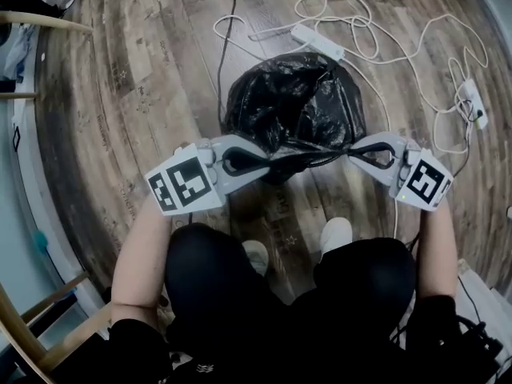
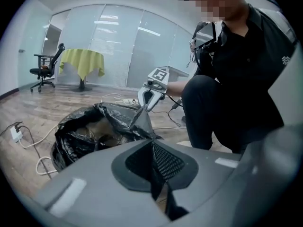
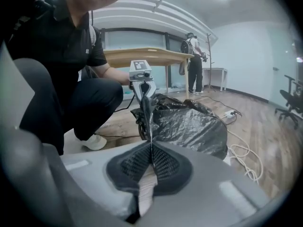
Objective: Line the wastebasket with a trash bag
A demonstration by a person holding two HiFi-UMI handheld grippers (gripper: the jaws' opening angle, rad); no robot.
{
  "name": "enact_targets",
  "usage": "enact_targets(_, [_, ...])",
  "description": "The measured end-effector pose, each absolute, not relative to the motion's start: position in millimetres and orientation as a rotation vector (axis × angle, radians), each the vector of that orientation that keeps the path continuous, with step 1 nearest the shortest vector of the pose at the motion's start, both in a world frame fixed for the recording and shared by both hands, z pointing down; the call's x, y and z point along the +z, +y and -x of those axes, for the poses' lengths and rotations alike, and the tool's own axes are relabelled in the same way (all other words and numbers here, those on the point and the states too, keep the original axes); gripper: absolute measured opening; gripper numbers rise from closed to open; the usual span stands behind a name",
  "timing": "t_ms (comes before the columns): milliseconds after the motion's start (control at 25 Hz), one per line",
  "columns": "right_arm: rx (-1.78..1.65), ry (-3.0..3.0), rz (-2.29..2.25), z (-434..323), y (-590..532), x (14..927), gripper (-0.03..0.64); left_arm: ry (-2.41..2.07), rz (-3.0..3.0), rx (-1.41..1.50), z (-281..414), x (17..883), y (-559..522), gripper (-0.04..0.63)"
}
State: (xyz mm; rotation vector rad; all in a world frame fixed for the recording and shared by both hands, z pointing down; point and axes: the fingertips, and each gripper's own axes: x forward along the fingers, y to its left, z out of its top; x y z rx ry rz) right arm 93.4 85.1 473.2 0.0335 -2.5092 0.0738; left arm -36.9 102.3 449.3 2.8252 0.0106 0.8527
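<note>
While its near edge is stretched taut between the two tools, the left gripper (image 1: 264,160) has its jaws closed on a pinch of black film; the trash bag (image 1: 296,102) sits bunched on the wooden floor (image 1: 120,86), apparently draped over the wastebasket, which the film hides; the right gripper (image 1: 356,152) is likewise clamped on that edge. Judged stage: mouth being spread; rim not yet folded down all round.

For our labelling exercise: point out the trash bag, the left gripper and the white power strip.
trash bag (image 1: 298,94), head view: crinkled black top.
left gripper (image 1: 269,160), head view: between its tips, clamping the bag.
power strip (image 1: 318,42), head view: middle of its casing.
</note>
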Motion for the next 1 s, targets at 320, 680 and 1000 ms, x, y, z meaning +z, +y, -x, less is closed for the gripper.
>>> enact_targets(320, [0.109, -2.432, -0.014, -105.3, 95.4, 509.8, 0.003, 0.077, -2.767, 0.869, 26.0, 481.6, 120.3, 0.008])
enact_targets(680, [0.194, -2.326, -0.006, -98.2, 86.0, 583.7, 0.003, 0.051, -2.646, 0.93, 34.4, 545.9, 117.9, 0.008])
enact_targets(1000, [0.387, -2.408, 0.11, -119.1, 102.8, 557.7, 0.189, 0.007, -2.685, 0.649, 60.3, 478.4, 112.5, 0.108])
